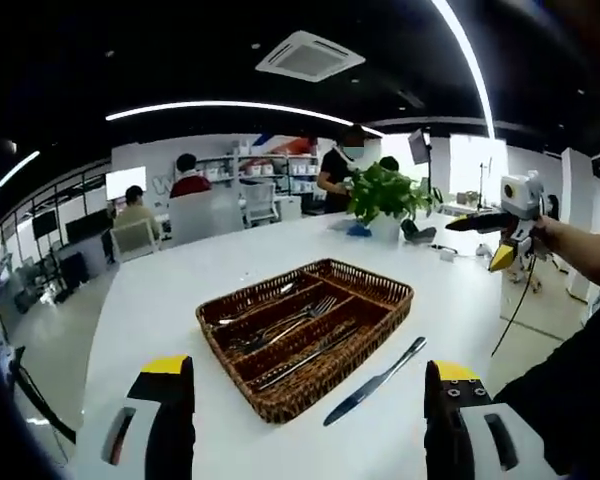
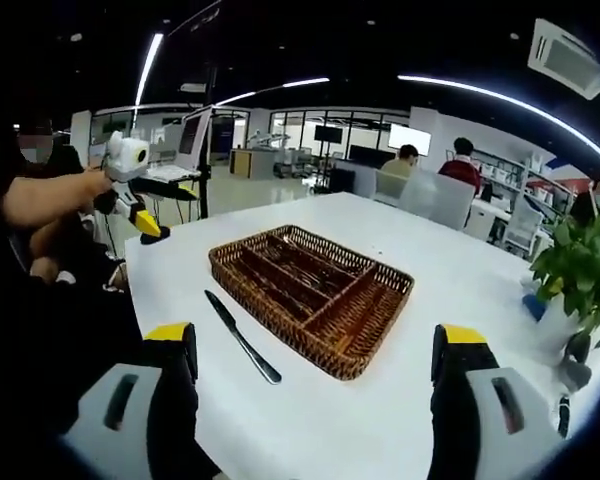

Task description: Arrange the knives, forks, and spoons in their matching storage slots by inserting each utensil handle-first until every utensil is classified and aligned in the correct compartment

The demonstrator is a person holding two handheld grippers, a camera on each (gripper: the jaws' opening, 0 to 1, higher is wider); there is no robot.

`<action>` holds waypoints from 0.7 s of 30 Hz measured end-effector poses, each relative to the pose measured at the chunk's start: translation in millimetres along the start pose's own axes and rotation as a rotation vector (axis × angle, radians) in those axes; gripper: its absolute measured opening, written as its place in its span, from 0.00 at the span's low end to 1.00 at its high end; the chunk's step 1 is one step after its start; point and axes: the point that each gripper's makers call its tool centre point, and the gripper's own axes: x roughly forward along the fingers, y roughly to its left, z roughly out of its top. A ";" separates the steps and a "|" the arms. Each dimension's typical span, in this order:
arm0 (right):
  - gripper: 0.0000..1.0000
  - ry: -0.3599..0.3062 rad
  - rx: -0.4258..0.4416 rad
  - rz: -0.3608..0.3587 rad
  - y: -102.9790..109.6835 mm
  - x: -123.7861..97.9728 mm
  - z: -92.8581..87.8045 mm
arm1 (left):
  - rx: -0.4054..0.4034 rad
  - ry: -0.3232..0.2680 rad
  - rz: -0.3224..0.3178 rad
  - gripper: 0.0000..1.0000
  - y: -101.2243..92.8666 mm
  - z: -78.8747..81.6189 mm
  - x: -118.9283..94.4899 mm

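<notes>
A brown wicker tray point(image 1: 330, 264) with long compartments sits mid-table. Forks point(image 1: 302, 316) lie in its middle slot and a knife point(image 1: 306, 358) in the nearest one. One loose knife point(image 1: 375, 382) lies on the white table beside the tray's near right side. My left gripper point(image 1: 308, 415) hovers open in front of the tray, holding nothing. In the right gripper view the same tray point(image 2: 280, 322) and loose knife point(image 2: 242, 338) lie ahead of my right gripper point(image 2: 315, 385), also open and holding nothing. Each gripper shows in the other's view, held high off the table: the right gripper point(image 1: 510, 225), the left gripper point(image 2: 130, 190).
A potted green plant point(image 1: 385, 195) point(image 2: 580, 270) stands at the table's far end with a small dark object point(image 1: 415, 232) beside it. Several people sit or stand at desks beyond. The table's edge point(image 2: 140, 290) runs close to the loose knife.
</notes>
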 end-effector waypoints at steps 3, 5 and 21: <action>1.00 0.002 0.000 0.000 -1.3 -1.8 -2.4 | -0.007 -0.005 0.000 1.00 -8.1 -6.3 0.0; 1.00 0.001 0.003 -0.006 -3.6 -4.1 -4.1 | 0.009 -0.009 0.011 1.00 -10.8 -8.0 -0.9; 1.00 0.004 0.022 -0.021 -4.9 -11.1 -14.0 | 0.087 0.036 0.002 1.00 -23.7 -14.5 2.3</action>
